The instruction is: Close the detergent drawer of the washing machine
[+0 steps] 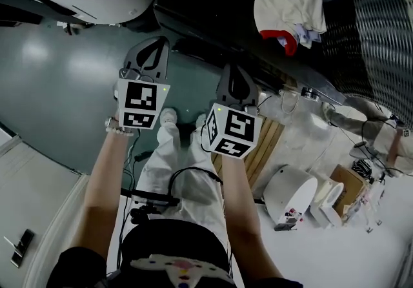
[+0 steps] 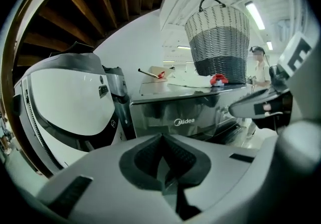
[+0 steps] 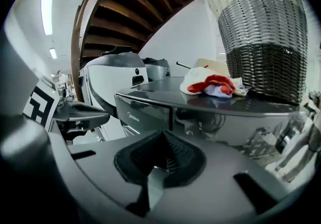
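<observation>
Grey and glossy, the washing machine (image 3: 235,112) stands ahead of both tongs, with its detergent drawer (image 3: 143,111) at the left end of the front panel, marked by a brand name. The drawer front (image 2: 175,117) looks level with the panel beside it, though I cannot tell whether it is pushed fully in. On the machine's top lie a white and red cloth (image 3: 213,83) and, beside it, a tall woven basket (image 3: 263,32).

The left gripper (image 1: 157,44) is closed, its jaws together with nothing between them. The right gripper (image 1: 233,70) is closed and empty too. The two are held side by side in the air above the green floor (image 1: 58,86), both aimed at the machine and apart from it; neither touches the drawer. A white rounded machine (image 2: 65,102) stands left of the washer.
</observation>
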Demonstrator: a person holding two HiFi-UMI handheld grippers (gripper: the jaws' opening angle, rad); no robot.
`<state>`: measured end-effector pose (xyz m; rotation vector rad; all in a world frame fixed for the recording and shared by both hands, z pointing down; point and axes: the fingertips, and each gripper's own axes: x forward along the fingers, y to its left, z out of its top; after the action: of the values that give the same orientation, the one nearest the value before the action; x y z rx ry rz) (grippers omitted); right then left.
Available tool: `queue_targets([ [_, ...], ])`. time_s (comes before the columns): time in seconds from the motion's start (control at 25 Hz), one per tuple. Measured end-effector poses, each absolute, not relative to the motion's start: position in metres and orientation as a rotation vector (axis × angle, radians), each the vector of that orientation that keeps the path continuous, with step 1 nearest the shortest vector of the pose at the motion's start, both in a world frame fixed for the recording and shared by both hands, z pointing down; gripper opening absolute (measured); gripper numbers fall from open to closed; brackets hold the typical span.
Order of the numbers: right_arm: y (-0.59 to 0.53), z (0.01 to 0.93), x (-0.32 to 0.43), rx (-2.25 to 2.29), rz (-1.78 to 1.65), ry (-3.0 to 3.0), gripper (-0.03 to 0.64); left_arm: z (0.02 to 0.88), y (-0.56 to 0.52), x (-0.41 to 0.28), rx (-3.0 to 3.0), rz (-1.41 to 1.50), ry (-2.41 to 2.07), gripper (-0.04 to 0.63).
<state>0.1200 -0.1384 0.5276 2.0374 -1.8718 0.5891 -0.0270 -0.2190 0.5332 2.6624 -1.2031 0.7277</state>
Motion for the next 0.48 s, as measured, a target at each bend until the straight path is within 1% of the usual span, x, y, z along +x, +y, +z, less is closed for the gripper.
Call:
queue_targets([
  [0.2,-0.126,0.506,0.109,1.956,0.569,-1.986,0.005,0.509,-0.191,-0.030,2.635,0.673,-1.186,0.012],
  [0.48,-0.103,0.468,0.113,1.916,0.541,-2.070,0.005,0.462,-0.160,-0.031,2.628,0.567,-1.207,0.011],
])
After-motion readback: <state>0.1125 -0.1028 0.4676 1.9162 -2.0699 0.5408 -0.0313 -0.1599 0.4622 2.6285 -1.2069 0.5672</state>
